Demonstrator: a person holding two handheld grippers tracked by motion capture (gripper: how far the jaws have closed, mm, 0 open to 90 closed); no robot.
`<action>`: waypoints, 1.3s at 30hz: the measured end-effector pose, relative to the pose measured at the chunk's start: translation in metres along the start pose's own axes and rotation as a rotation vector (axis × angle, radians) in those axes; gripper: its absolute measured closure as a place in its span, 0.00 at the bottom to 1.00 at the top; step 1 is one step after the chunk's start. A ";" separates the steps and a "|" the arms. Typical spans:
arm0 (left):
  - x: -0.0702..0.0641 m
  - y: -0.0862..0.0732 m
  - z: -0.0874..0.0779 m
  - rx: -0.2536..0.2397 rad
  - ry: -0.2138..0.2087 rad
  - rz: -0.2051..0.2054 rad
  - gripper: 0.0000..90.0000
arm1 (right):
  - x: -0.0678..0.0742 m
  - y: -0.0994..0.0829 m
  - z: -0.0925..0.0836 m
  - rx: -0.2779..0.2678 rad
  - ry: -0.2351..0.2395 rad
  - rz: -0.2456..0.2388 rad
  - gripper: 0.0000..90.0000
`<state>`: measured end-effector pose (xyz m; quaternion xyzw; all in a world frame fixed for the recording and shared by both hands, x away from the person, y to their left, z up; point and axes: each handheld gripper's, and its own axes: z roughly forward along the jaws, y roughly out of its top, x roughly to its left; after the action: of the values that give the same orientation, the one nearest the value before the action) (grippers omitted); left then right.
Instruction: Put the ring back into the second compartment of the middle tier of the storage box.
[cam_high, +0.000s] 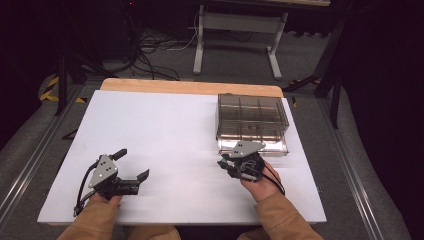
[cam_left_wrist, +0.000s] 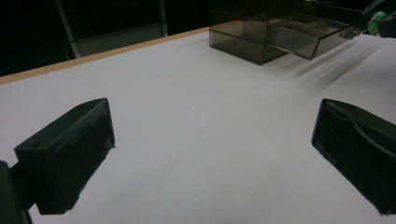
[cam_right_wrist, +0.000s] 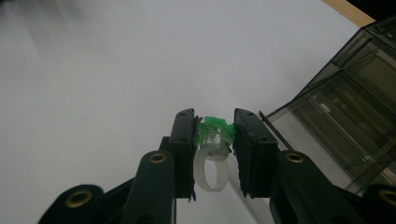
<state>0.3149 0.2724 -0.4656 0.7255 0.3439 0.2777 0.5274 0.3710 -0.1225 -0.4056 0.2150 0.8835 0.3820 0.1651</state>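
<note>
Green-topped white plastic ring (cam_right_wrist: 214, 147) pinched in our right gripper (cam_right_wrist: 214, 140), just beside the smoky transparent compartment box (cam_high: 252, 117).

We see its jaws clenched on the ring's green top above the white worktop (cam_high: 165, 145); our left gripper (cam_high: 134, 165) rests well apart, jaws released wide with nothing between them.

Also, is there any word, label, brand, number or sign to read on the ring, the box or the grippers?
None can be read: the green-topped ring, the smoky clear compartment box, the left gripper, the right gripper and the white table bear no lettering or marks that show.
</note>
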 end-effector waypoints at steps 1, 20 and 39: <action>0.000 0.000 0.000 -0.002 0.002 0.000 0.00 | -0.002 0.000 -0.001 -0.001 -0.004 0.003 0.78; 0.000 0.000 0.000 0.001 0.003 -0.001 0.00 | -0.031 0.000 -0.013 0.019 -0.065 0.047 0.78; 0.000 0.000 0.000 0.003 0.001 0.002 0.00 | -0.062 -0.005 -0.017 0.066 -0.123 0.113 0.78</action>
<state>0.3152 0.2724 -0.4657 0.7265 0.3439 0.2782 0.5259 0.4149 -0.1671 -0.3909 0.2929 0.8703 0.3475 0.1898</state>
